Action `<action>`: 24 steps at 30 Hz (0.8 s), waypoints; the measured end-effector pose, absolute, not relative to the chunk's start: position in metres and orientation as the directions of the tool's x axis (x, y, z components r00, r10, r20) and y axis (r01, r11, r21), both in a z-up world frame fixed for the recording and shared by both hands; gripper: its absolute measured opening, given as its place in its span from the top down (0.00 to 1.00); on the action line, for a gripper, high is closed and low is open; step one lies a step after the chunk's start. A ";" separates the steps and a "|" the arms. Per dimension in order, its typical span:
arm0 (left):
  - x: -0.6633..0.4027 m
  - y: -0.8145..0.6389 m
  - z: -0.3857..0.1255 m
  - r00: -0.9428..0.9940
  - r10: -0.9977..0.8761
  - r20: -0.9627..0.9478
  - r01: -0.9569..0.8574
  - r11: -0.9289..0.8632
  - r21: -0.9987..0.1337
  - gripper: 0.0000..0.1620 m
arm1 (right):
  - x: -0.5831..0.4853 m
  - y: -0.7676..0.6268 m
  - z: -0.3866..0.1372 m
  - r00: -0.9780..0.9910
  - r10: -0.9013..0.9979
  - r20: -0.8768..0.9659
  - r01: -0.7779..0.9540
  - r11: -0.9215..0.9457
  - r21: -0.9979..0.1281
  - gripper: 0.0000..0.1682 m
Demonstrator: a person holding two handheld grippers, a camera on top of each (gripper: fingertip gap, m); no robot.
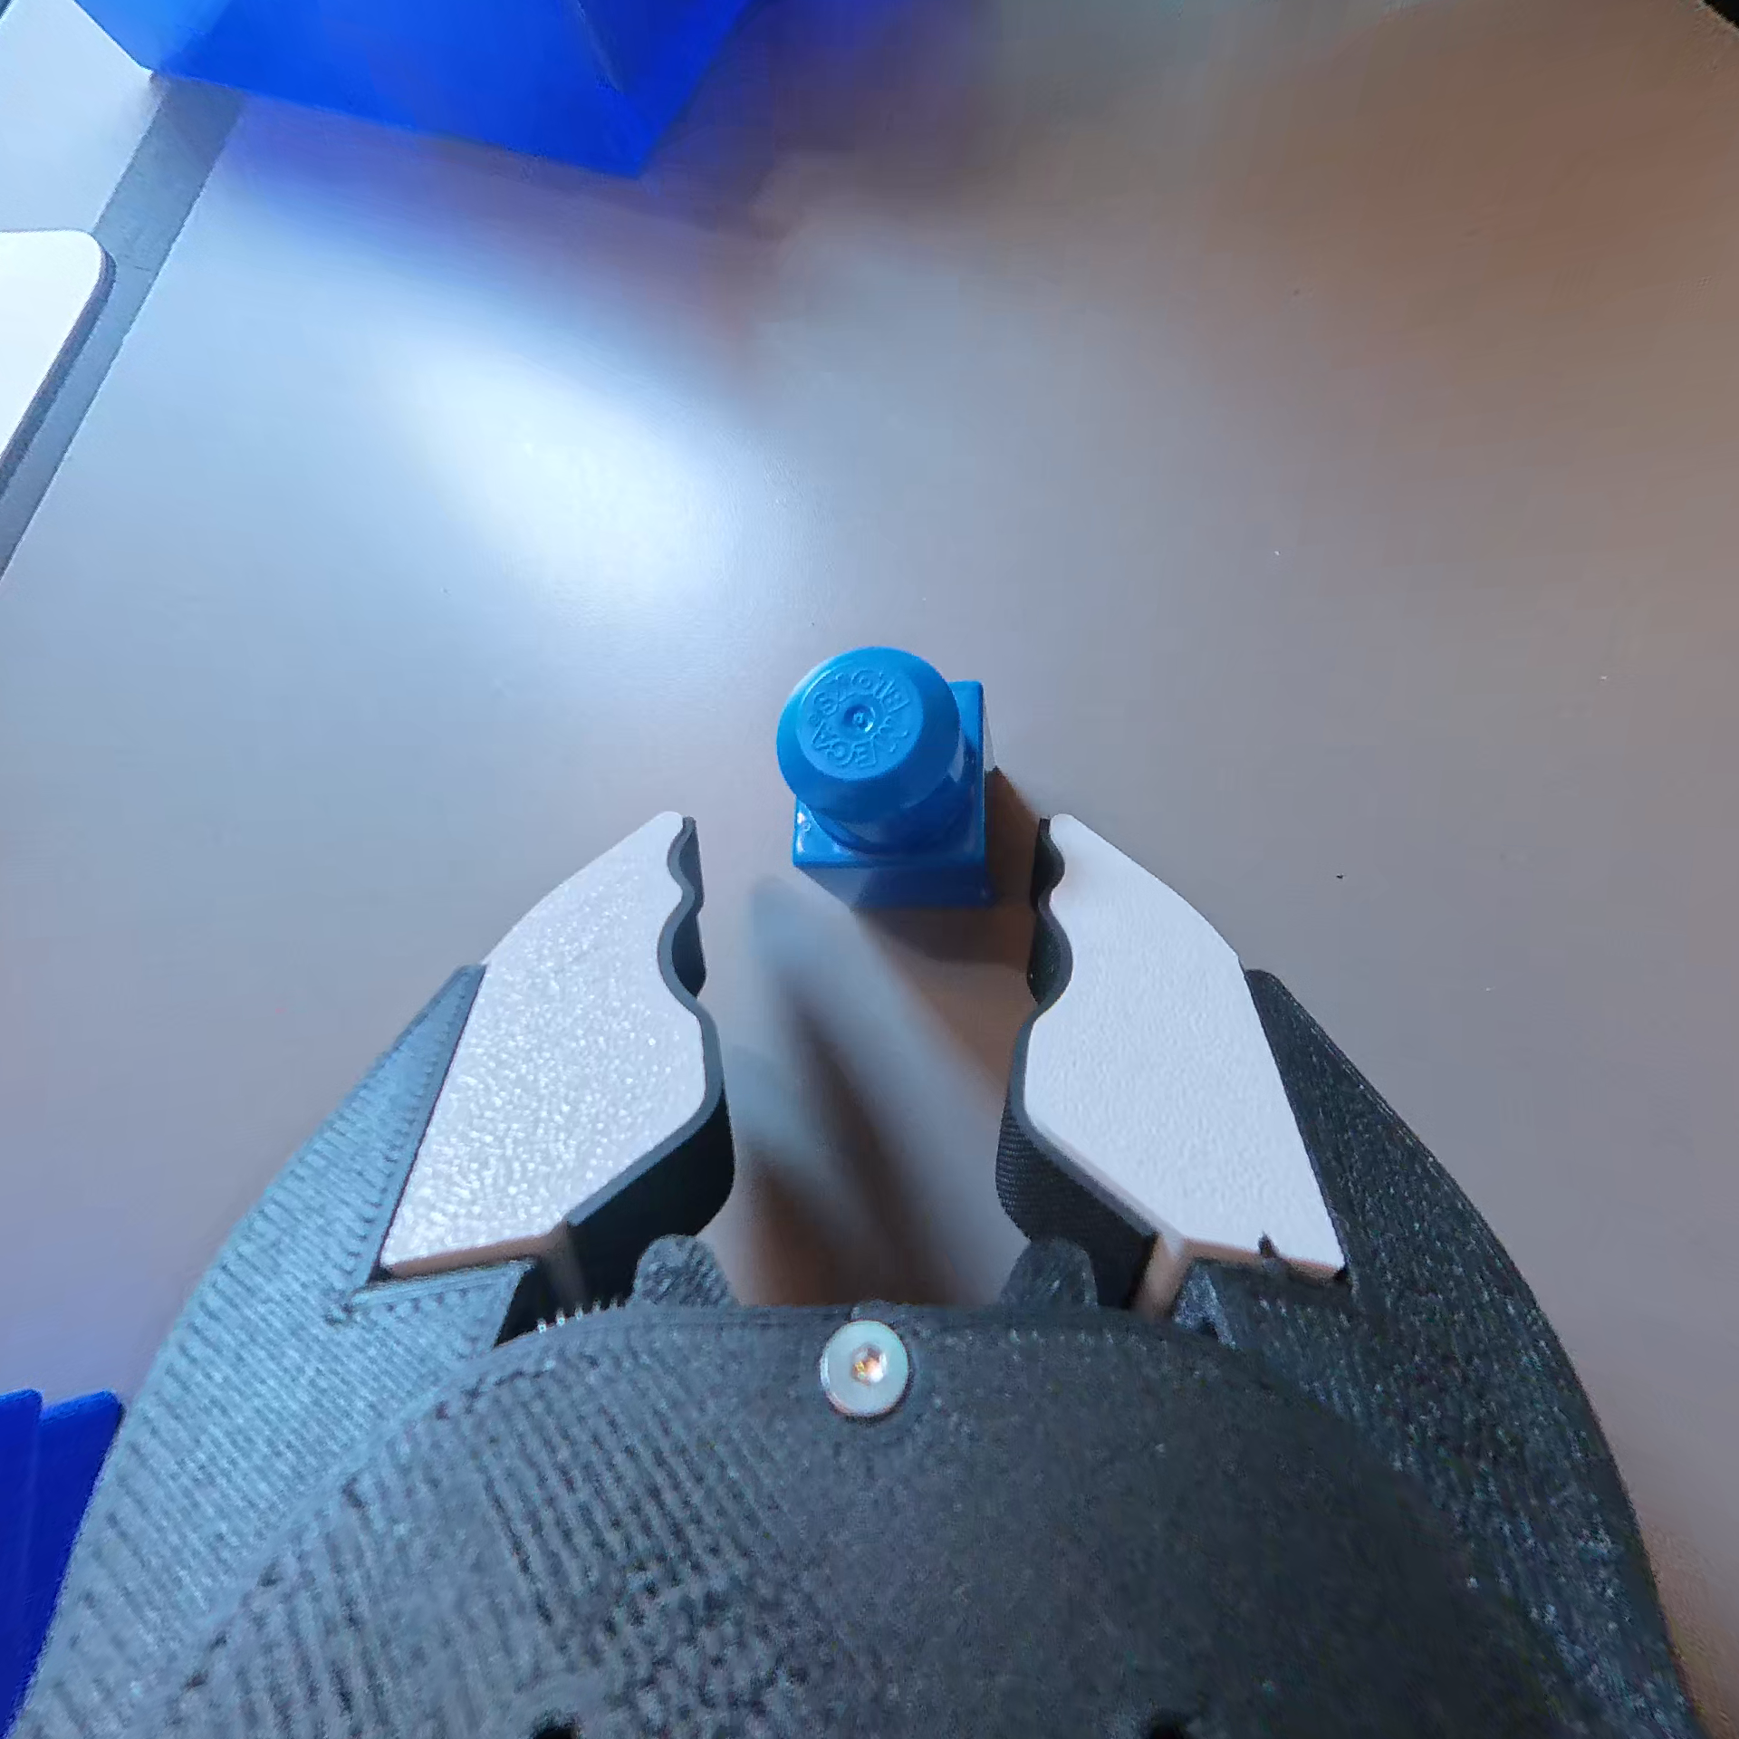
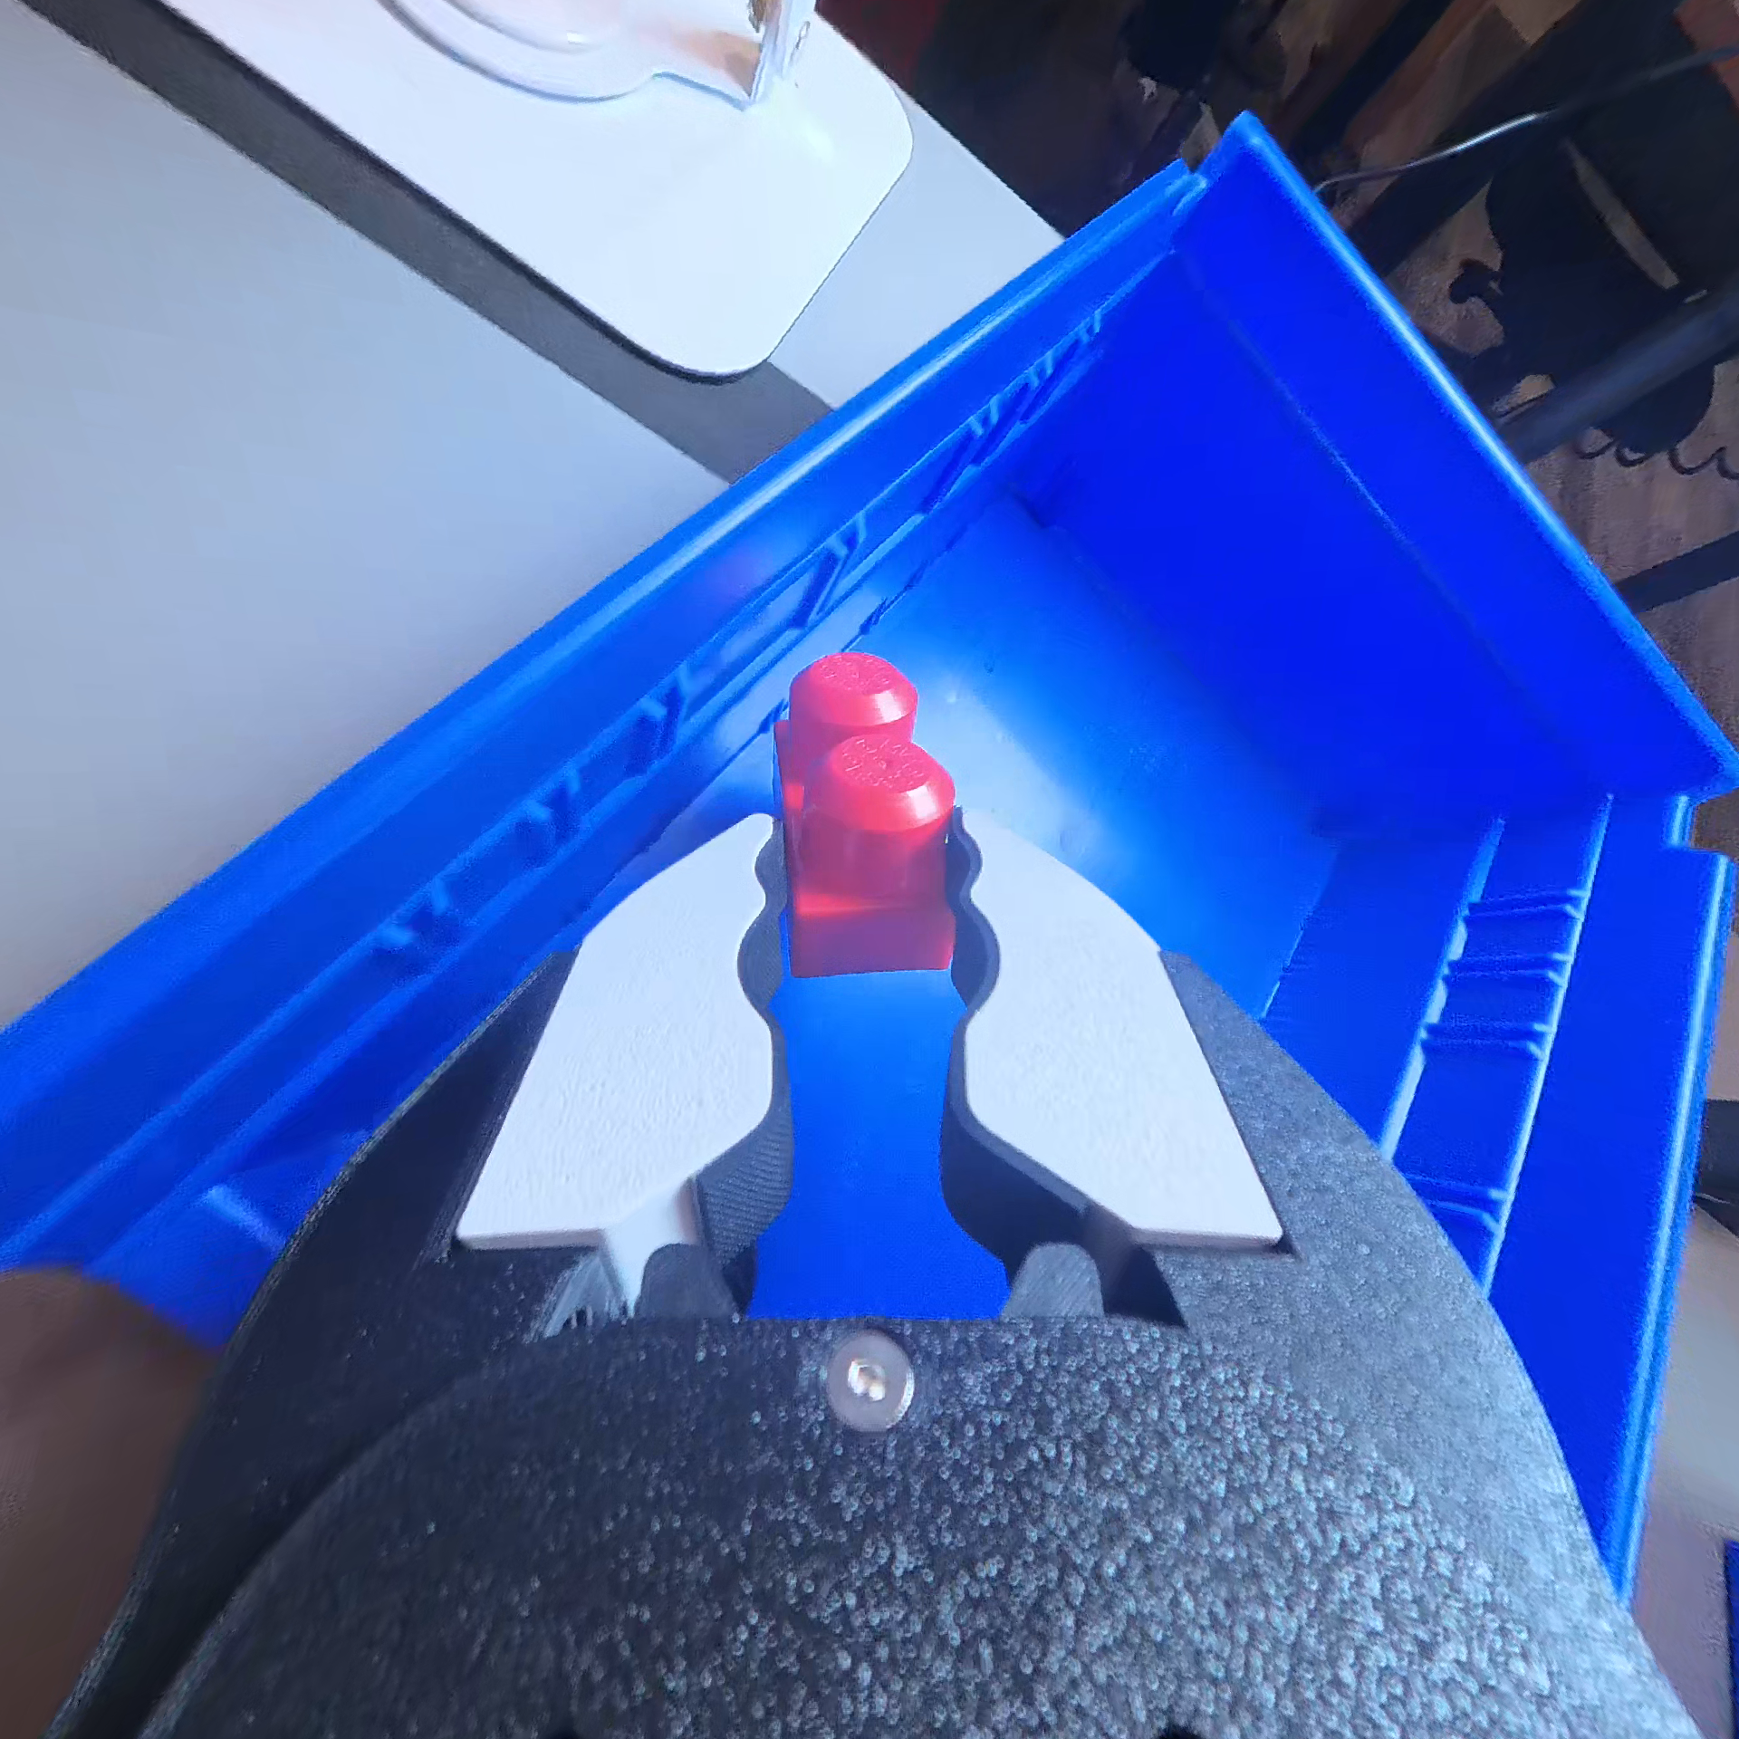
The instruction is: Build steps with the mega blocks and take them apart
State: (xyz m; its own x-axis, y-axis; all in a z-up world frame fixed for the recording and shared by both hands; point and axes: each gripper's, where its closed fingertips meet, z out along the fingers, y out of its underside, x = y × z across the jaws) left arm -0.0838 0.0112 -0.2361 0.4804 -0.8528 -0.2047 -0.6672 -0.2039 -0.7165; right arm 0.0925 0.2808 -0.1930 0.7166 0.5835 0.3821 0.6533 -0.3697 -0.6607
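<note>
A small blue one-stud block (image 1: 885,800) stands upright on the grey table (image 1: 1223,470), just ahead of my left gripper (image 1: 870,833). The left gripper is open, its fingertips apart on either side of the block's base and not touching it. My right gripper (image 2: 866,837) is shut on a red two-stud block (image 2: 870,847) and holds it over the inside of a blue plastic bin (image 2: 1223,706). The red block's studs point up and away from the camera.
The blue bin also shows at the top left of the left wrist view (image 1: 452,85). A white mat (image 2: 659,216) with a clear glass vessel (image 2: 602,47) lies beyond the bin. A dark gap in the table (image 2: 470,263) runs beside the mat. A dark cluttered floor area (image 2: 1553,235) lies past the table edge. Spacing between my two grippers at the tips: around 35 cm.
</note>
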 end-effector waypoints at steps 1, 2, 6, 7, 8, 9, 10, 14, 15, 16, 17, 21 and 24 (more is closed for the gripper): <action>-0.084 0.011 -0.236 0.481 -0.852 -0.205 -0.667 -0.204 -0.716 0.58 | 0.092 0.288 -0.192 0.725 0.577 0.376 0.644 -0.374 -0.667 0.80; -0.084 0.011 -0.236 0.482 -0.852 -0.205 -0.666 -0.204 -0.717 0.58 | 0.092 0.298 -0.190 0.735 0.565 0.375 0.634 -0.379 -0.674 0.80; -0.085 0.014 -0.237 0.492 -0.844 -0.213 -0.666 -0.207 -0.717 0.60 | 0.094 0.349 -0.190 0.795 0.499 0.346 0.567 -0.406 -0.717 0.80; -0.086 0.015 -0.236 0.494 -0.841 -0.222 -0.666 -0.201 -0.718 0.62 | 0.093 0.360 -0.190 0.812 0.493 0.312 0.533 -0.409 -0.741 0.80; -0.086 0.015 -0.235 0.495 -0.838 -0.231 -0.665 -0.194 -0.721 0.63 | 0.091 0.369 -0.191 0.828 0.488 0.276 0.498 -0.412 -0.763 0.80; -0.086 0.016 -0.234 0.496 -0.835 -0.237 -0.661 -0.187 -0.726 0.65 | 0.091 0.378 -0.194 0.839 0.480 0.256 0.476 -0.418 -0.774 0.80; -0.086 0.016 -0.233 0.497 -0.835 -0.236 -0.655 -0.183 -0.733 0.67 | 0.093 0.384 -0.198 0.841 0.476 0.255 0.474 -0.426 -0.770 0.80; -0.085 0.016 -0.235 0.500 -0.840 -0.213 -0.639 -0.192 -0.745 0.69 | 0.102 0.386 -0.224 0.806 0.519 0.284 0.552 -0.485 -0.679 0.76; -0.085 0.016 -0.236 0.497 -0.841 -0.214 -0.642 -0.191 -0.742 0.69 | 0.100 0.382 -0.217 0.805 0.523 0.282 0.546 -0.463 -0.698 0.75; -0.085 0.015 -0.238 0.493 -0.842 -0.218 -0.647 -0.187 -0.739 0.69 | 0.096 0.376 -0.205 0.806 0.528 0.267 0.526 -0.433 -0.732 0.74; -0.084 0.015 -0.238 0.490 -0.844 -0.220 -0.650 -0.185 -0.737 0.69 | 0.089 0.365 -0.190 0.803 0.541 0.250 0.505 -0.394 -0.768 0.73; -0.083 0.014 -0.239 0.496 -0.846 -0.195 -0.635 -0.201 -0.746 0.70 | 0.048 0.279 -0.120 0.698 0.680 0.224 0.438 -0.158 -0.885 0.75; -0.082 0.012 -0.239 0.487 -0.854 -0.183 -0.633 -0.201 -0.747 0.73 | 0.032 0.206 -0.104 0.590 0.743 0.317 0.509 -0.037 -0.860 0.71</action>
